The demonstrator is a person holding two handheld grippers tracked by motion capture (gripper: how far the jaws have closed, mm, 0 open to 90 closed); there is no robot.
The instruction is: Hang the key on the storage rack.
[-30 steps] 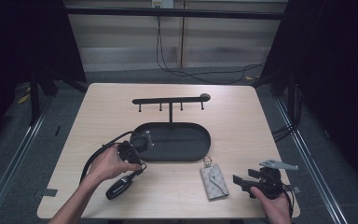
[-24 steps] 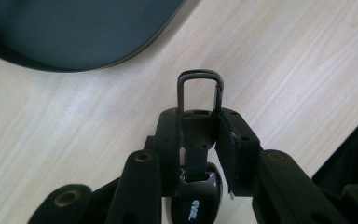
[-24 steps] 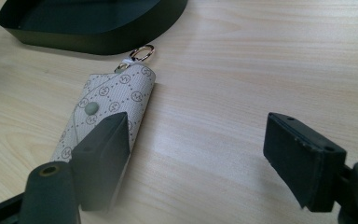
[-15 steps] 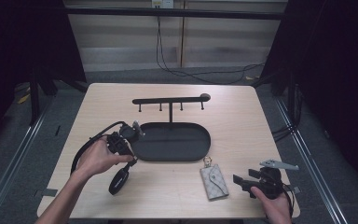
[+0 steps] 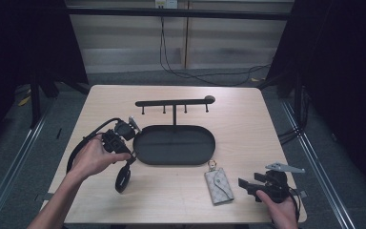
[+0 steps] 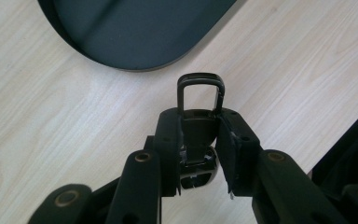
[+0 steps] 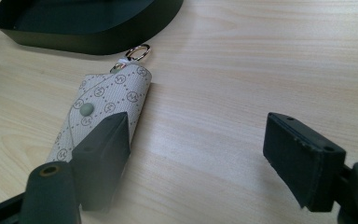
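At the bottom right of the high view, the right hand-held gripper (image 5: pixel 249 187) sits low over the worktop (image 5: pixel 248 129), its jaws spread wide with nothing between them. In the right gripper view one jaw stands just in front of the near end of a grey patterned key pouch (image 7: pixel 103 112), which lies flat on the wood with its snap button up and its metal ring (image 7: pixel 136 52) pointing toward the tray; whether the jaw touches the pouch I cannot tell. In the high view the pouch (image 5: pixel 218 185) lies at lower centre, just below the tray's right end. At the lower left of that view, the left hand-held gripper (image 5: pixel 124 136) is held up beside the tray's left end, a black cable looping from it toward the worktop's left edge. In the left gripper view its jaws are clamped on a small black key fob (image 6: pixel 198 126), whose rectangular loop sticks out beyond the jaw tips above the wood. Farther back, the oval black tray (image 5: pixel 174 145) rests at mid-worktop, and behind it rises a black stand with a hook bar (image 5: pixel 174 102).
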